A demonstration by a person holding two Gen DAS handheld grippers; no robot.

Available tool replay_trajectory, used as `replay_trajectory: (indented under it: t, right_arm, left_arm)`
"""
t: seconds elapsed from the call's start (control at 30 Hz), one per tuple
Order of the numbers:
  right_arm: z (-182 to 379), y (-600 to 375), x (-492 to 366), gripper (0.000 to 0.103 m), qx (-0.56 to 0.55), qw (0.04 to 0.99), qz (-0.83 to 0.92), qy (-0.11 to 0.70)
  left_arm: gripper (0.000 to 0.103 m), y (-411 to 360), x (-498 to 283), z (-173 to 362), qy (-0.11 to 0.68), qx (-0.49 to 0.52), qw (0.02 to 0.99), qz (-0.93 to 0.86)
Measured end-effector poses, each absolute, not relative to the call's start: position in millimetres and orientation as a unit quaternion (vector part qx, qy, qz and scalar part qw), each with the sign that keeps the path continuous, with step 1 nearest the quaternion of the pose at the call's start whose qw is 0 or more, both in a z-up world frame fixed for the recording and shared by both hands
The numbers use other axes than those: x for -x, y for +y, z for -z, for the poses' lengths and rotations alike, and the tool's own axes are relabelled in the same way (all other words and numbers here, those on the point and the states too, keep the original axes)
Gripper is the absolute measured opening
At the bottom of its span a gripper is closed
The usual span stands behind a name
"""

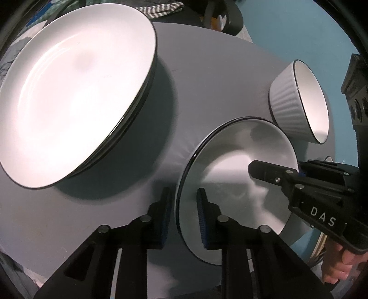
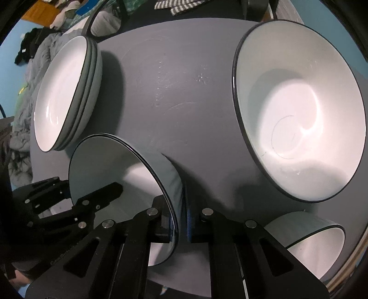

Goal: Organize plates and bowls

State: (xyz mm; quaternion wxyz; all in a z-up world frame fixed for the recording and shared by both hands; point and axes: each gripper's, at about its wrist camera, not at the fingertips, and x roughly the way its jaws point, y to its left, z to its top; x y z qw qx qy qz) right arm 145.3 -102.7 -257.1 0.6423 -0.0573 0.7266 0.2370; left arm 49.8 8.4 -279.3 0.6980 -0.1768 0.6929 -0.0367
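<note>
A small white plate [image 1: 230, 161] with a dark rim is held between both grippers over the grey table [image 1: 207, 69]. My left gripper [image 1: 184, 192] is shut on the plate's left rim, one pad on each face. On the opposite rim my right gripper [image 2: 178, 207] is shut, the edge pinched between its blue pads. Each gripper shows in the other's view: the right gripper [image 1: 280, 165] and the left gripper [image 2: 88, 182]. The small plate [image 2: 103, 161] stands tilted. A stack of large white plates [image 1: 76, 96] [image 2: 64, 92] sits to the left.
A ribbed white bowl [image 1: 299, 101] stands right of the small plate, and a wide bowl [image 2: 299, 110] and a smaller bowl [image 2: 310, 241] lie near the table's right edge. A striped cloth [image 1: 161, 9] lies beyond the table. A person's hand [image 1: 338, 264] grips the right handle.
</note>
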Motion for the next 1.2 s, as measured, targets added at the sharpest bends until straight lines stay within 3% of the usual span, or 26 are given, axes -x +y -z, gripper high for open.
replay_trajectory:
  t: [0.6, 1.2]
  right_arm:
    - [235.3, -122.5, -148.1, 0.007, 0.046, 0.646, -0.208, 0.733]
    - [171.3, -175.3, -172.4, 0.007, 0.031, 0.694, -0.170, 0.699]
  left_arm:
    - [0.011, 9.1, -65.1, 264.8, 0.697, 0.168, 0.696, 0.040]
    - [0.010, -17.7, -142.9, 186.8, 0.653, 0.122, 0.742, 0.092]
